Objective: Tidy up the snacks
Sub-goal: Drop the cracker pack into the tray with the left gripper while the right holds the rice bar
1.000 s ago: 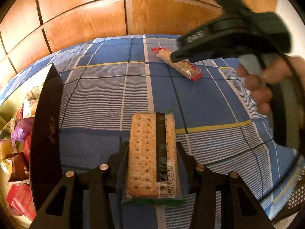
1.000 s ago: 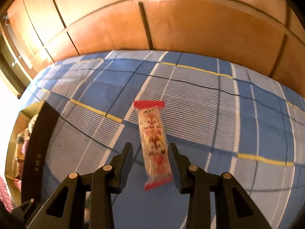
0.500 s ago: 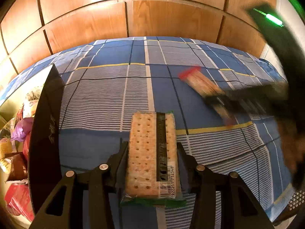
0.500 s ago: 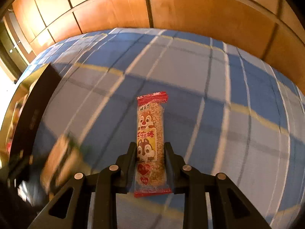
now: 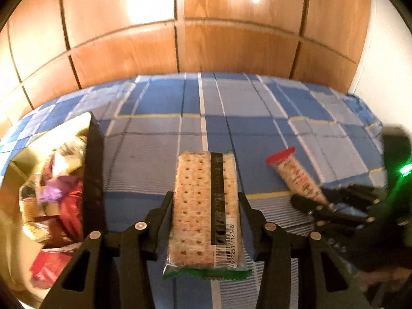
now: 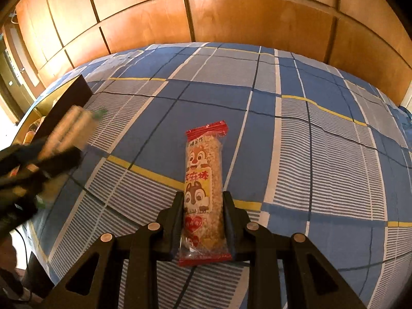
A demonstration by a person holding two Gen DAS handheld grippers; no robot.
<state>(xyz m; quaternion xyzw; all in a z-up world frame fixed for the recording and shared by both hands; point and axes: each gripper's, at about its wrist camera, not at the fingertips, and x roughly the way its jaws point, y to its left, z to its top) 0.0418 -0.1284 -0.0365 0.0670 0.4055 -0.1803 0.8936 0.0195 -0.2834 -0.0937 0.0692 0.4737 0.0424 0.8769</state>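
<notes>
Blue plaid bedspread [image 5: 154,159]. Left gripper [image 5: 204,221] pinches cracker pack [image 5: 203,206]; right gripper [image 6: 203,221] clamps sesame bar [image 6: 203,188]. Both long axes point far; box [image 5: 94,175] at left, contents blurred.

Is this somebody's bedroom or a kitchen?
Most likely a bedroom. The snacks are being handled over a blue checked sheet spread like a bed cover, and wooden panels like wardrobe doors stand right behind it. A box full of snacks sits at the side.

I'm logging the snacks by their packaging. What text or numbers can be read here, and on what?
"芝麻棒": yellow label of the sesame bar, right wrist view.
Small characters near its red top: too blurred to be sure of.
"6922251712348" (first digit partly cut): barcode on the cracker pack, left wrist view.
Box snacks: unreadable.
</notes>
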